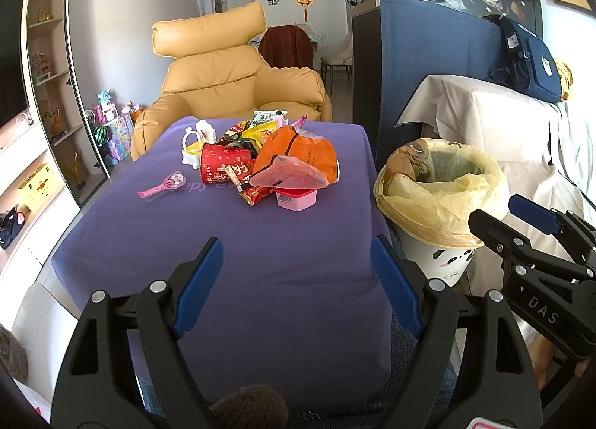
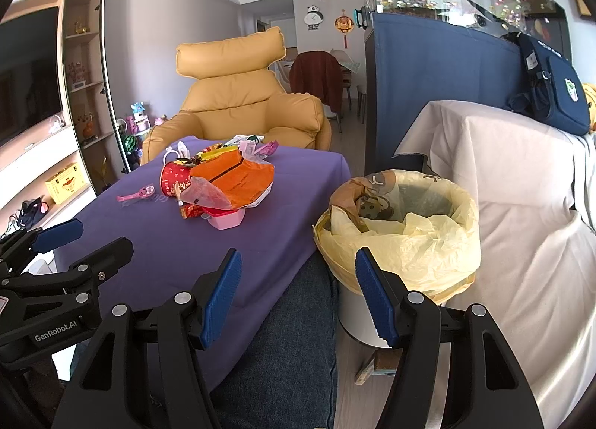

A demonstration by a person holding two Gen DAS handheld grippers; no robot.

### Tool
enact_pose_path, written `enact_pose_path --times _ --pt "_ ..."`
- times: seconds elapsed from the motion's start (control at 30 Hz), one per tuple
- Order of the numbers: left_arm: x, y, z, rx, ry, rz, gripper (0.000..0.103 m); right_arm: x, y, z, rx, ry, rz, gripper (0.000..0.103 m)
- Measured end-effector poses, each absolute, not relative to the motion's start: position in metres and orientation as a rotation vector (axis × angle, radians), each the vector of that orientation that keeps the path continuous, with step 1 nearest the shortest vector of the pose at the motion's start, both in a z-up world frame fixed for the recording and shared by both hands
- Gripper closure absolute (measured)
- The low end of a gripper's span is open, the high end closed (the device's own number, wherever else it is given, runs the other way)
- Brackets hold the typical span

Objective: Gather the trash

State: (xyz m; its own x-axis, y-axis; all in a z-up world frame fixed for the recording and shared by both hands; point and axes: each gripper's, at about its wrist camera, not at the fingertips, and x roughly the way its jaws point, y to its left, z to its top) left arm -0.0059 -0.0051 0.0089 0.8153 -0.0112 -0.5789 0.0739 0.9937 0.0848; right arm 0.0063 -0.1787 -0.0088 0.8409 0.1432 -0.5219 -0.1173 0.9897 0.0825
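Note:
A heap of trash lies on the far part of a purple-covered table (image 1: 223,250): an orange wrapper (image 1: 298,153), a red paper cup (image 1: 221,164) on its side, a clear pink bag (image 1: 288,175) and several snack packets. The heap also shows in the right wrist view, with the orange wrapper (image 2: 238,175) on top. A white bin with a yellow liner (image 1: 443,194) stands right of the table; it also shows in the right wrist view (image 2: 402,235). My left gripper (image 1: 298,280) is open and empty above the table's near part. My right gripper (image 2: 296,298) is open and empty, low beside the bin.
A pink box (image 1: 296,199), a pink toy strip (image 1: 160,185) and a white toy (image 1: 197,142) also lie on the table. A yellow armchair (image 1: 231,75) stands behind it. A white-draped sofa (image 2: 521,224) is at the right, a glass cabinet (image 1: 48,93) at the left.

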Motion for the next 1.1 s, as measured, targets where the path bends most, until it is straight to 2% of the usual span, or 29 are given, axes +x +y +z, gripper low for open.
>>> enact_pose_path --times 0.77,1.1 --pt "0.003 0.001 0.018 0.087 0.599 -0.047 0.026 0.012 -0.183 -0.010 0.048 0.557 0.116 0.043" --pt "0.073 0.041 -0.011 0.013 0.661 -0.084 0.026 0.065 -0.178 -0.013 -0.018 0.555 0.118 0.043"
